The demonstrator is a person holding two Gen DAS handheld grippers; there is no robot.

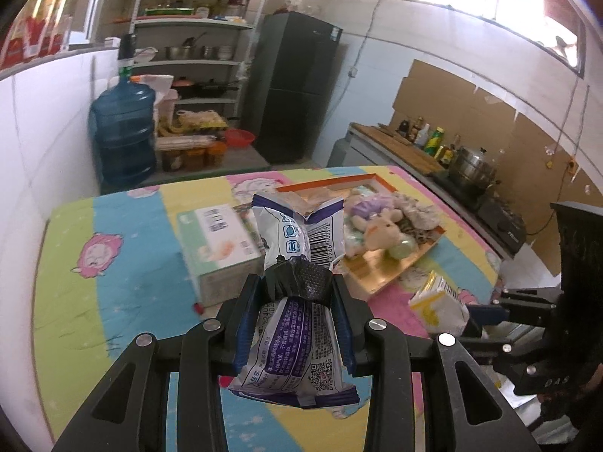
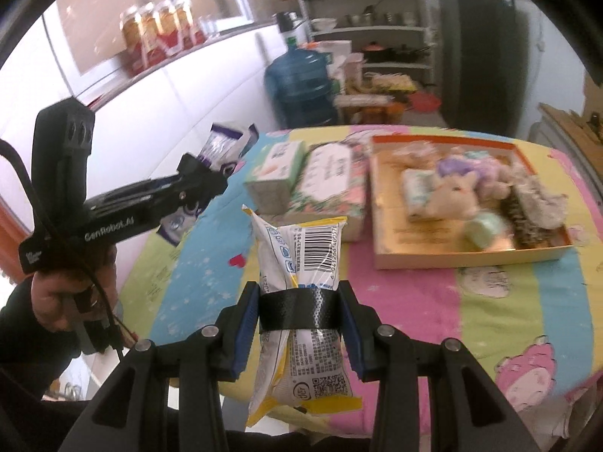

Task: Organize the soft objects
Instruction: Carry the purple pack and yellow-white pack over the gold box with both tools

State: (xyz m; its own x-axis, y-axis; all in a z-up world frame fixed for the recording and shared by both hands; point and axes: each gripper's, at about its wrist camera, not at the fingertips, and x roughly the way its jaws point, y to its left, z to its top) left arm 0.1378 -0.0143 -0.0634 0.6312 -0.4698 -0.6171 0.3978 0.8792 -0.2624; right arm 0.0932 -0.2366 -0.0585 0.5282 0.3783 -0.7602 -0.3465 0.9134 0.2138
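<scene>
My left gripper (image 1: 297, 286) is shut on a purple-and-white soft packet (image 1: 297, 233), squeezed at its middle and held above the colourful tablecloth (image 1: 124, 263). In the right wrist view, my right gripper (image 2: 299, 301) is shut on a yellow-and-white soft packet (image 2: 301, 248) in the same way. Each view shows the other gripper at its side: the left gripper (image 2: 205, 173) with the purple packet (image 2: 226, 143), and the right gripper (image 1: 471, 314) with the yellow packet (image 1: 439, 303). An orange-rimmed tray (image 2: 471, 256) ahead holds a plush toy (image 2: 452, 196) and several other soft things.
A green-and-white box (image 2: 275, 173) and a floral box (image 2: 331, 184) lie left of the tray. Past the table stand a blue water jug (image 1: 124, 135), a shelf rack (image 1: 196, 56) and a dark fridge (image 1: 297, 86). A stove counter (image 1: 463, 184) runs along the right.
</scene>
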